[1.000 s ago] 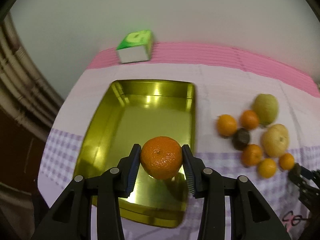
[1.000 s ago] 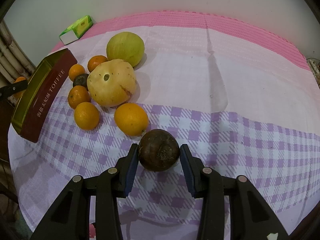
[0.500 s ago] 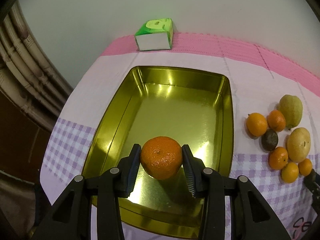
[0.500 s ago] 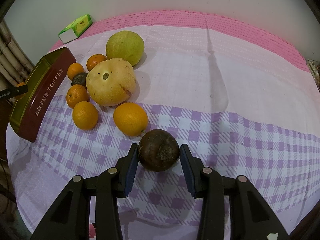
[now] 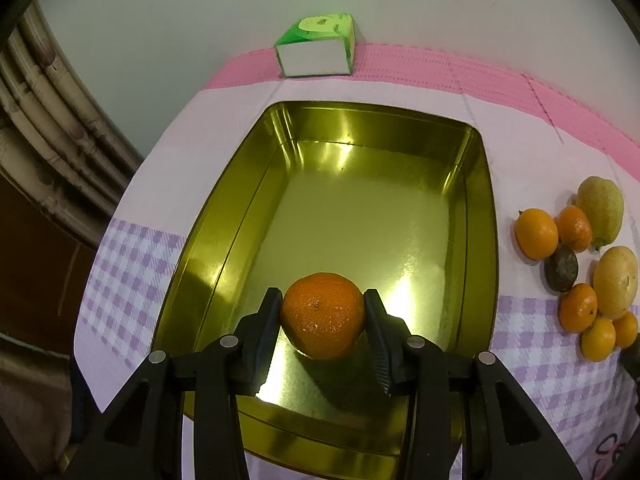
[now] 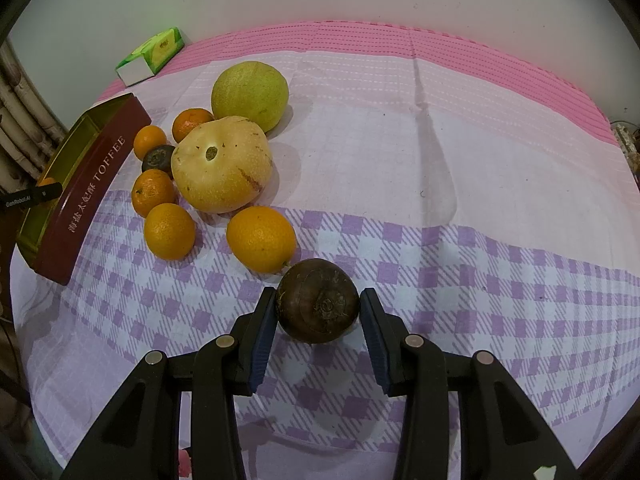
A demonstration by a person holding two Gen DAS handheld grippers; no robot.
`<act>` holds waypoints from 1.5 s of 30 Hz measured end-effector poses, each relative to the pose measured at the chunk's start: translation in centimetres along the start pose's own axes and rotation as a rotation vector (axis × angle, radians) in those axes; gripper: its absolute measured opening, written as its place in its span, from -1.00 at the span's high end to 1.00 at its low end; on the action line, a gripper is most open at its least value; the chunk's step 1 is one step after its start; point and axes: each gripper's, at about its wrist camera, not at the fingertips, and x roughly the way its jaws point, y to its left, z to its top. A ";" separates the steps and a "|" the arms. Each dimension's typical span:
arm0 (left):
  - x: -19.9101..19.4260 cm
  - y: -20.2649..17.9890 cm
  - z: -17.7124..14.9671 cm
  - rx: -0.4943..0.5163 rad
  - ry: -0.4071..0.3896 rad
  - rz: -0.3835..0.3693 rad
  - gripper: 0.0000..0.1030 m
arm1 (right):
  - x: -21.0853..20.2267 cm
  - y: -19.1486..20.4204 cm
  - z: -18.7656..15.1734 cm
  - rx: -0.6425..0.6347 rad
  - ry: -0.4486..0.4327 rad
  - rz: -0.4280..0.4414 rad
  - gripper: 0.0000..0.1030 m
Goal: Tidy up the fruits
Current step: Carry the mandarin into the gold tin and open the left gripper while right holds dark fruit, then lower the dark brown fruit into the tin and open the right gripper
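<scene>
While my left gripper (image 5: 323, 314) pinches a tangerine (image 5: 322, 315) between its pads, it hangs over the near end of the gold tin (image 5: 478, 184), whose floor is bare. I read the step in hand as the delivery of this first fruit into the tin; I cannot tell whether the tangerine rests on the floor or hangs just above it, though its dark reflection lies close beneath.

My right gripper (image 6: 318, 316) is closed on a dark brown round fruit (image 6: 317, 300), low over the checked cloth on the counter (image 6: 480, 160), just beside a yellow-orange citrus (image 6: 261, 239). Whether that fruit is lifted clear of the cloth I cannot say.

Most of the job is ahead, in my judgement: the pile of small oranges, a pale round fruit (image 6: 222, 164) and a green one (image 6: 250, 96) lies on the cloth next to the tin's long side.

Next I would lower the left a touch, spread its fingers and let the tangerine settle, gently, since it may roll on the smooth metal. Then the right must carry its fruit over the pile and the tin's wall without knocking either.
</scene>
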 end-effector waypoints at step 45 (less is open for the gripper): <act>-3.1 3.4 0.9 -0.107 -0.031 -0.051 -0.27 | -2.3 14.9 8.5 -0.287 -0.119 0.137 0.24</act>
